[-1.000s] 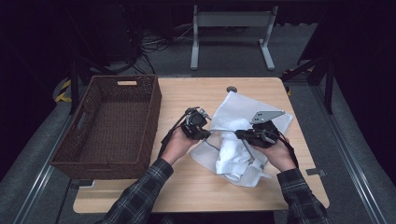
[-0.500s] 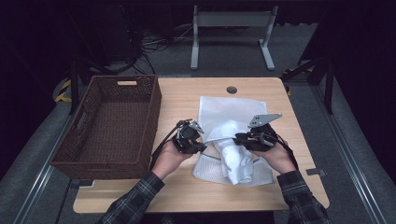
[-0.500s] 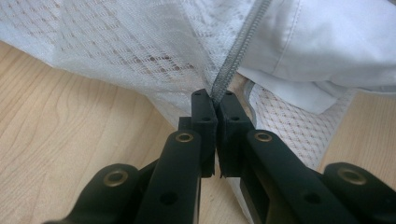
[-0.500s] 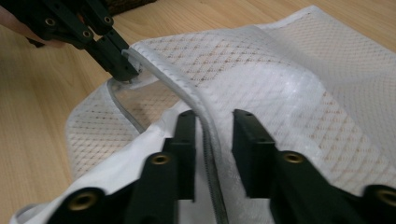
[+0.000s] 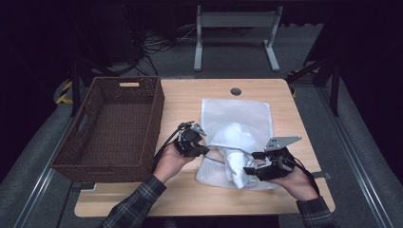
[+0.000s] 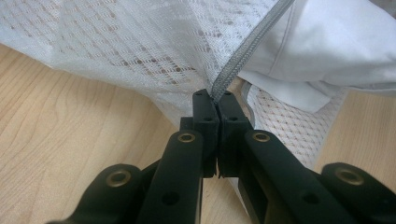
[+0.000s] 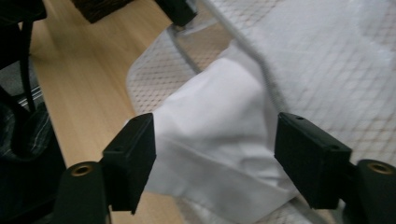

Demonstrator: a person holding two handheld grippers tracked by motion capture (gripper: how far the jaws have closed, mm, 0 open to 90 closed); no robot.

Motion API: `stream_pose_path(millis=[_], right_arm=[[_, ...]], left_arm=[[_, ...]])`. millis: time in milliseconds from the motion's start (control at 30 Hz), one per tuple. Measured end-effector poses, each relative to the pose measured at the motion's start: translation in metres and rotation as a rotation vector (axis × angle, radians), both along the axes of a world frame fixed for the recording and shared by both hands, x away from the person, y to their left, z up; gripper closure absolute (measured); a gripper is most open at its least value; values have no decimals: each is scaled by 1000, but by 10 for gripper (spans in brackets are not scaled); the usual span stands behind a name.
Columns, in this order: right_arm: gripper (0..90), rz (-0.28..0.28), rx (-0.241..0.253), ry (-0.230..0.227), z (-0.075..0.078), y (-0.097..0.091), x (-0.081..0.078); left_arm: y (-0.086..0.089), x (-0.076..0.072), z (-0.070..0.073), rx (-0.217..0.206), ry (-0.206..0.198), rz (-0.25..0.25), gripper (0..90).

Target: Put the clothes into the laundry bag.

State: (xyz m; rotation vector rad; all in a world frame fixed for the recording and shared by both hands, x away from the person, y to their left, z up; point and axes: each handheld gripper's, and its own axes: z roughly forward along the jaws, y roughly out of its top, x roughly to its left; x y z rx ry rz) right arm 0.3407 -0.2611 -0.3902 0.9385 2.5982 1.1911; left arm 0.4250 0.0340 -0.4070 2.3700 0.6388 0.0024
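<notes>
Mesh bag's (image 6: 154, 51) zipper edge pinched by left gripper (image 6: 213, 100); right gripper (image 7: 215, 154) jaws just opening.

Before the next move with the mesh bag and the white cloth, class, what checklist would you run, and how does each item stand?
1. Left hand-held gripper clamped on the zipper edge of the mesh bag: ok, jaws shut on it.
2. Right hand-held gripper free of the white cloth: ok, its jaws have just been opening; the cloth lies between them, pads apart from it.
3. Cloth fully inside the bag: not ok, part still sticks out of the opening.
4. Bag resting flat on the table: ok.
5. Wicker basket out of the way: ok, it stands to the left, apart from the bag.
6. How far the zipper is undone: cannot tell.
</notes>
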Motion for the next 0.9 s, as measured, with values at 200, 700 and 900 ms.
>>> stream_pose_path(millis=[200,700,900], right_arm=[[142,7,-30,9,-10,16,-15],[249,-27,-211,62,-53,45,-6],[555,-42,-205,81,-53,38,-5]], left_arm=[[0,0,-1,6,1,-2,888],[-3,-1,-2,9,5,-15,888],[-3,0,-2,8,1,-23,889]])
